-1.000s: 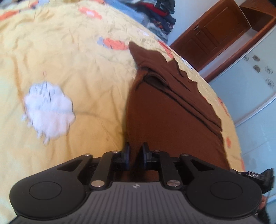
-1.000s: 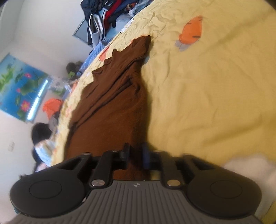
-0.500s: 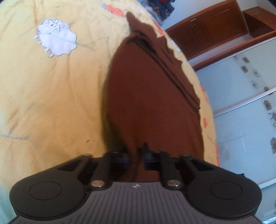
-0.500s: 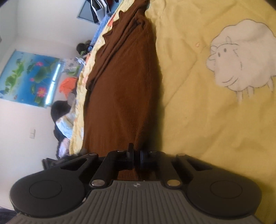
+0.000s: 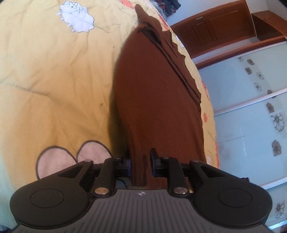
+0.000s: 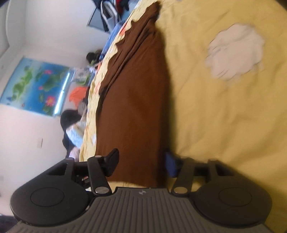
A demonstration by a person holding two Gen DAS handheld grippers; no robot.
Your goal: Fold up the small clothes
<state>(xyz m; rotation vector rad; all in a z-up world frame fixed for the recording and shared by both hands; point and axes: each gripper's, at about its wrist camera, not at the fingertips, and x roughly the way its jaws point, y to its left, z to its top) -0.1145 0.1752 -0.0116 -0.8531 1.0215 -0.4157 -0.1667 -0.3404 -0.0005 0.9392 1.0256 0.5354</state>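
Jaws first. Left gripper (image 5: 140, 163): jaws have just been opening, now a narrow gap with a ridge of the brown garment (image 5: 156, 100) between them; the left pad seems to touch the ridge, the right pad stands off, so no real pinch. Right gripper (image 6: 141, 164): jaws have just been opening, now wide apart, straddling the near edge of the garment (image 6: 132, 100), pads clear of it.

Garment lies on the yellow bed cover (image 5: 53, 80), running from 6 o'clock up to 12 in both views, a layered fold edge along its outer side.

Judgement: fold laid, release under way. To do it well, open fully before backing off, and draw both grippers straight back and low so no pad drags the hem; the left ridge looks likeliest to snag.

Writing: none legible. Small emblem on each gripper body, unreadable. Sheep print (image 5: 77, 16) on the cover at 11 o'clock, left view.
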